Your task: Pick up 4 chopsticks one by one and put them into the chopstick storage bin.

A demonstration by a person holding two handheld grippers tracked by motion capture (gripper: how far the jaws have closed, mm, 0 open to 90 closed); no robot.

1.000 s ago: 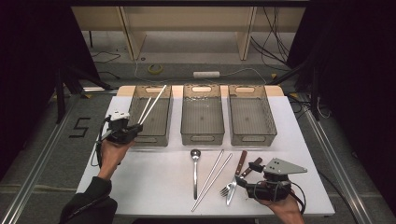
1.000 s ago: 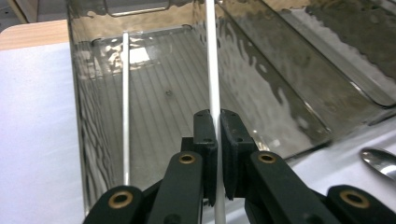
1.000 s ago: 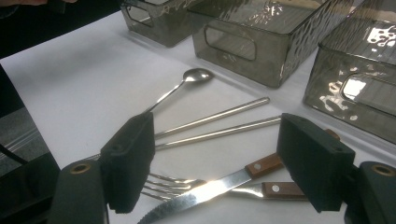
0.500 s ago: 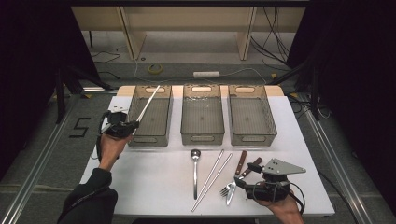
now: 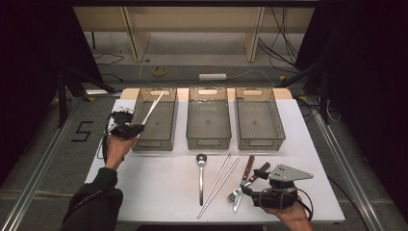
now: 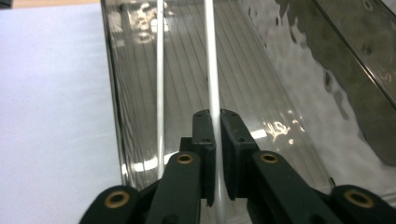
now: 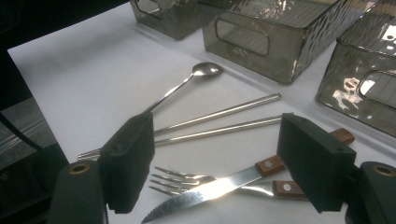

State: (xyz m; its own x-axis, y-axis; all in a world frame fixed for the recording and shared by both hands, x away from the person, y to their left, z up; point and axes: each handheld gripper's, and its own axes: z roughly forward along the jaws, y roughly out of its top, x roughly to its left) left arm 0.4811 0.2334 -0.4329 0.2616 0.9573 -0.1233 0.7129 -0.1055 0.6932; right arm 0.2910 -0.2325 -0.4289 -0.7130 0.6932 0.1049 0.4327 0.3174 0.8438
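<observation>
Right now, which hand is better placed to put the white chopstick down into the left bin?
The left. Its tool is shut on the white chopstick, which slants over the left bin. The right tool is open, near the knife.

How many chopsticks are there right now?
4. Two steel chopsticks lie on the table between the spoon and fork. Two white chopsticks are over the left bin, one clamped in the left gripper.

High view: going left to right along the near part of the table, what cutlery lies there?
Spoon → pair of metal chopsticks → fork, ahead of the right gripper.
</observation>
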